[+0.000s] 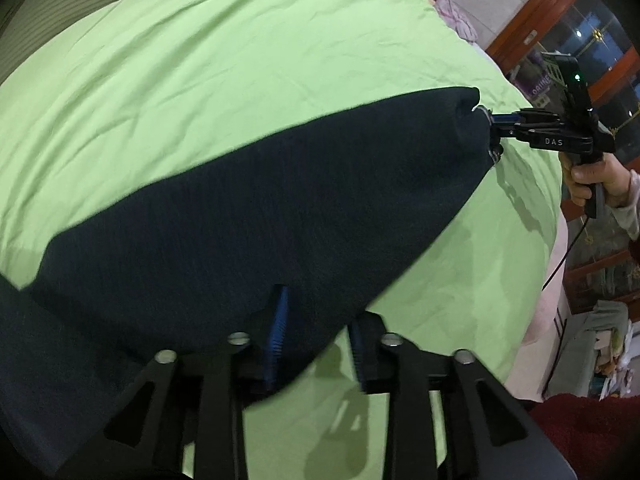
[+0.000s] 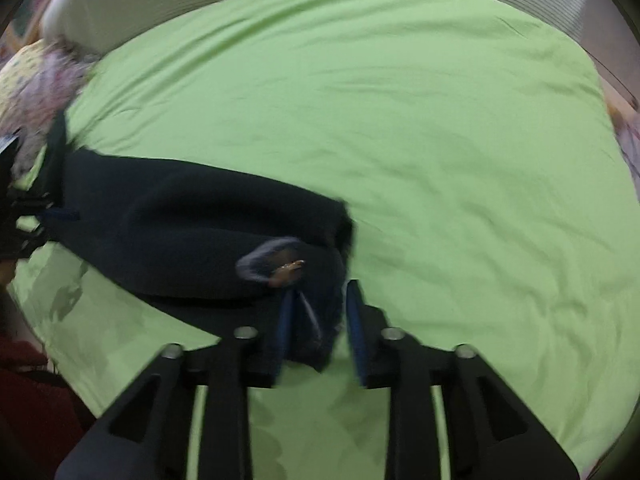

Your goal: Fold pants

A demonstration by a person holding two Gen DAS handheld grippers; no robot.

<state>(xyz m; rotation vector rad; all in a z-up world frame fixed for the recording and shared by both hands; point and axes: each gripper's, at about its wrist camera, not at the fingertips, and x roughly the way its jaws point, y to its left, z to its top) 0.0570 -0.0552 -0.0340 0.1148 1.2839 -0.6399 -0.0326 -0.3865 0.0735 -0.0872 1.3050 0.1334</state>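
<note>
Your pants (image 1: 248, 216) are dark, stretched in the air over the green sheet (image 1: 224, 72) of the bed, spanning between your two grippers. Left gripper (image 1: 318, 332): fingers (image 1: 279, 332) set fairly wide, the near edge of the pants draped over the left finger; the right finger sits off the cloth with sheet showing in the gap, so I cannot tell whether it has a real pinch. Right gripper (image 1: 494, 136), seen from the left wrist view, is at the far-right corner of the pants, fingertips buried in the cloth, your right hand (image 1: 592, 180) on its handle with a cable hanging below. From the right wrist view, that same gripper (image 2: 320, 328) has a bunched end of the pants (image 2: 192, 232) between its fingers (image 2: 285, 324), near a pale loop and a small brown tag; the gap between the fingers is still moderate and the frame is blurred, so the grip looks loose at best. Left gripper (image 2: 24, 216) shows at the left edge of that view, at the other end of the pants. Shadows of the pants fall on the sheet (image 2: 440, 120) below them. Patterned bedding (image 2: 28, 80) lies at the far left.
</note>
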